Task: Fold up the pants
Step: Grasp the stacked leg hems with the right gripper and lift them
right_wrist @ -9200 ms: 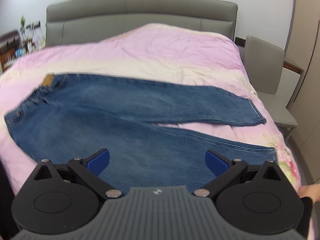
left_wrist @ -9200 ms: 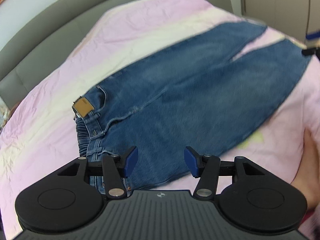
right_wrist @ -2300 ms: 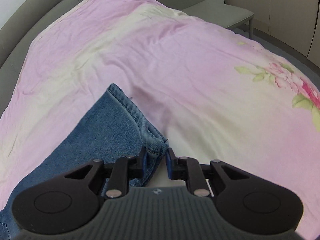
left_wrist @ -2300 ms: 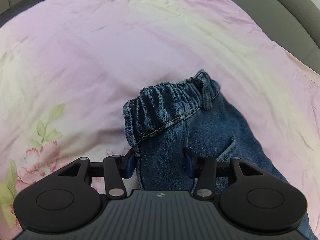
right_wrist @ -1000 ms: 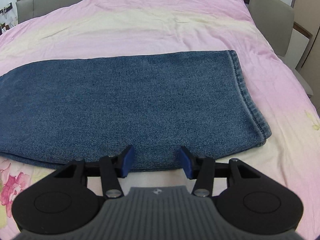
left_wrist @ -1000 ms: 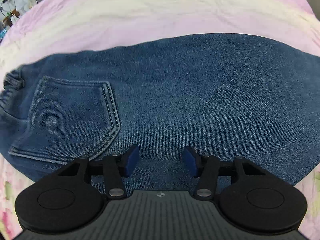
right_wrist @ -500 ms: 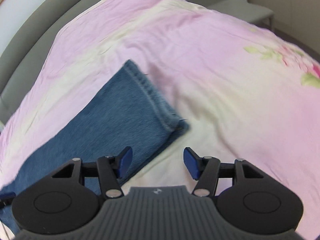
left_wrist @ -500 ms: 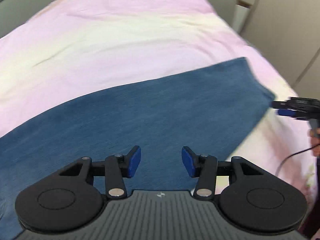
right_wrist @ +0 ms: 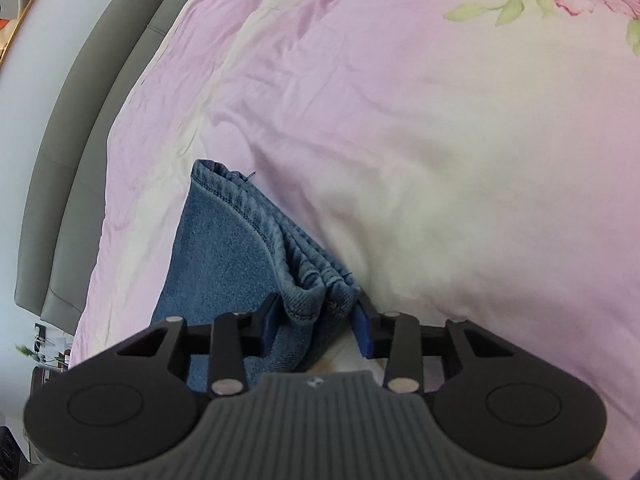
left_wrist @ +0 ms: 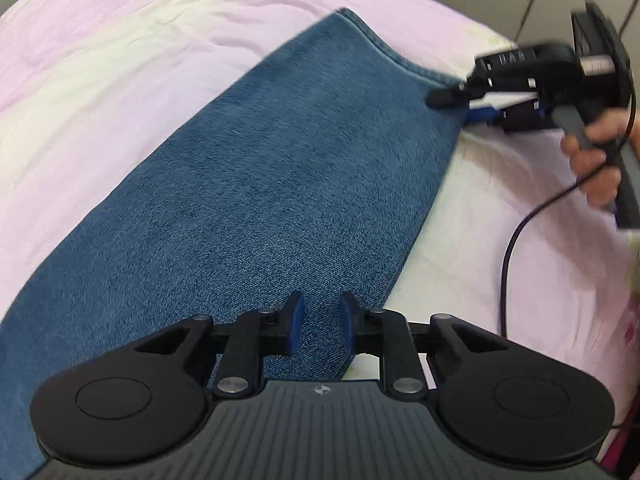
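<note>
Pants lie folded lengthwise on the bed. Left gripper jaws just closed in, narrow gap over denim, no pinch visible. Right gripper has been closing around the hem corner; contact unclear.

The pants are laid flat on the bedspread, with the headboard behind and the stacked hems at one end.
</note>
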`<state>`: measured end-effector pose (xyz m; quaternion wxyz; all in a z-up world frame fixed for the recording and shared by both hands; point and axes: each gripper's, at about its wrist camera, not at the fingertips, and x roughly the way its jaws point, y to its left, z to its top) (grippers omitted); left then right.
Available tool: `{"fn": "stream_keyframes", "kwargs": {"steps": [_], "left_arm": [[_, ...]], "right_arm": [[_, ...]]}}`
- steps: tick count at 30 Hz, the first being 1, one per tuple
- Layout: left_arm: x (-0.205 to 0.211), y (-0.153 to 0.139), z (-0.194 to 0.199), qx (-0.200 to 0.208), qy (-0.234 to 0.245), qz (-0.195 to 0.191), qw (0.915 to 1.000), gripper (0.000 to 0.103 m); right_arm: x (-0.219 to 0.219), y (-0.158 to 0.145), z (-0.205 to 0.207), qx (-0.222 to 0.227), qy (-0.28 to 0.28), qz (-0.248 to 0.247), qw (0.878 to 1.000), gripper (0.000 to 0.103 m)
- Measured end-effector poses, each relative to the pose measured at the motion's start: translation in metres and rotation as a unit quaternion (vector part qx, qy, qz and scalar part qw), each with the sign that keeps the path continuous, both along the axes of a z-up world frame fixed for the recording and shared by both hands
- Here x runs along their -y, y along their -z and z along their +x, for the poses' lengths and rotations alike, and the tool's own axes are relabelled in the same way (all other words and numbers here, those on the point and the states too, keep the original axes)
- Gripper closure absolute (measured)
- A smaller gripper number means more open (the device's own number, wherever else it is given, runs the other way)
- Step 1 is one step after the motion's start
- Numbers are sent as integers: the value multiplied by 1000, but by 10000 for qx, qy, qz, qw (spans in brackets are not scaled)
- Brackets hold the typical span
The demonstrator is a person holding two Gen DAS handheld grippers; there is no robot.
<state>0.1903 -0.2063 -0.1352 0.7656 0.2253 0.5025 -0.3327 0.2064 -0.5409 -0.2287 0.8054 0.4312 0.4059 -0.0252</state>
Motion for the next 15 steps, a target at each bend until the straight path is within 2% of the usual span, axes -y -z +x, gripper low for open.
{"fn": "stream_keyframes", "kwargs": {"steps": [4,10,15], "left_arm": [[5,10,-1,-20,96,101,9999,84],[10,23,-3,4,142,224,9996,85],[9,29,3,-69,-5,104,9999,85]], "right_arm": [[-1,-8,1,134,21,-81,9999,82],[-14,-47,-9,528,-156,-409,9976,85],[-42,-94,-10,849,-448,-768,9924,86]]}}
